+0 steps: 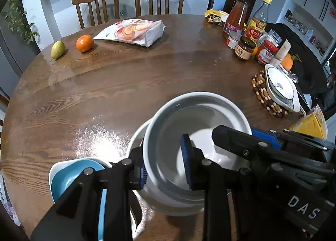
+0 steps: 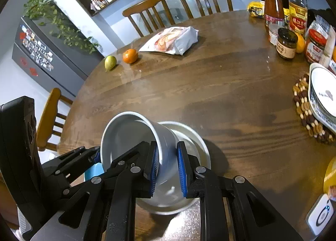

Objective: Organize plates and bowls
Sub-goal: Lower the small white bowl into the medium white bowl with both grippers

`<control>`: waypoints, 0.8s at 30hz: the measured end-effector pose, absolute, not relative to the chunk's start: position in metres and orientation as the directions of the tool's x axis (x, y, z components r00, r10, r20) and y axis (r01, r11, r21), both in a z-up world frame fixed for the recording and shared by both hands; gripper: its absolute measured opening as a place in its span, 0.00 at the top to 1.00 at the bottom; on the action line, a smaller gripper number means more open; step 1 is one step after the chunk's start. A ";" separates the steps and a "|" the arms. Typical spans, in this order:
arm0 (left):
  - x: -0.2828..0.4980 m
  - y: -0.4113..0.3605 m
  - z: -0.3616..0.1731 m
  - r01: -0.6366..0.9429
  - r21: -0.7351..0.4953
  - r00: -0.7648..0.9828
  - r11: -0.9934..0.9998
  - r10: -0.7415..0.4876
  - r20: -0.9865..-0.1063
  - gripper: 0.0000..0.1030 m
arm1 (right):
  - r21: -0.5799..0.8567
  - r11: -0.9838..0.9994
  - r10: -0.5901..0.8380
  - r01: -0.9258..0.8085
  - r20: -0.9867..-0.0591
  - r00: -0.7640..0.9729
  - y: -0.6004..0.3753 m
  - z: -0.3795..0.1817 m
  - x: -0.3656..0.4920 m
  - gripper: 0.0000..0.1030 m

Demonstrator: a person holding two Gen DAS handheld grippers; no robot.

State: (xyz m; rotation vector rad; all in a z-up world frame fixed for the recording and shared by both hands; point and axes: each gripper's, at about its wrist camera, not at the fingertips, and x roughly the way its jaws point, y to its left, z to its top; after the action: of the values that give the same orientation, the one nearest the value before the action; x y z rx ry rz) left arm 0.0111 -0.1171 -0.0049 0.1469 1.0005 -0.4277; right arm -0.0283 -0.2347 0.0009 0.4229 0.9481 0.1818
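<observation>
Both grippers hold the same white bowl (image 1: 195, 136). It is a deep, plain bowl with a thick rounded rim and a smooth, glossy inside without any pattern. It is tilted, and its lower part sits inside a second, wider white bowl (image 2: 189, 133) which stands on the wooden table (image 1: 126, 85).

The left gripper (image 1: 166, 169) is closed on the near wall of the tilted bowl: one blue pad (image 1: 187, 163) is inside the bowl and the other is outside, so the rim is between them. The right gripper (image 2: 168, 167) clamps the bowl from the other side in the same manner, its blue pads (image 2: 181, 169) pressing the wall on both faces. In the left wrist view, the right gripper comes in from the right, just over the rim of the bowl.

To the left of the left gripper, very near and partly under its finger, lies a bowl with a blue inside (image 1: 69, 175) and a white outside.

Far to the right of both grippers, a white plate with a dark line on the rim (image 1: 279, 85) rests on a beaded trivet (image 1: 262, 94); it seems to lie on another plate. Behind it stands a group of jars and bottles (image 1: 250, 33).

Far ahead, on the opposite side of the table, are a pear (image 1: 57, 49), an orange (image 1: 84, 43) and a white food bag (image 1: 134, 32).
</observation>
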 end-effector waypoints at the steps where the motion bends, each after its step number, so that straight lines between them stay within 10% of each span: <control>1: 0.009 -0.117 -0.006 0.416 -0.074 0.461 0.906 -0.281 -0.841 0.75 | 0.428 0.903 0.332 0.036 -0.749 0.574 -0.234 0.000 -0.030 0.81; 24: 0.005 -0.115 -0.031 0.426 -0.074 0.386 0.902 -0.255 -0.887 0.75 | 0.433 0.898 0.338 0.076 -0.790 0.511 -0.227 -0.023 -0.039 0.81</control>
State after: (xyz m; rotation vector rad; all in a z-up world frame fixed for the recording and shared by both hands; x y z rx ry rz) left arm 0.0048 -0.1152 -0.0309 0.1764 1.0926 -0.4366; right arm -0.0390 -0.2273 -0.0227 0.4475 1.0314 0.1643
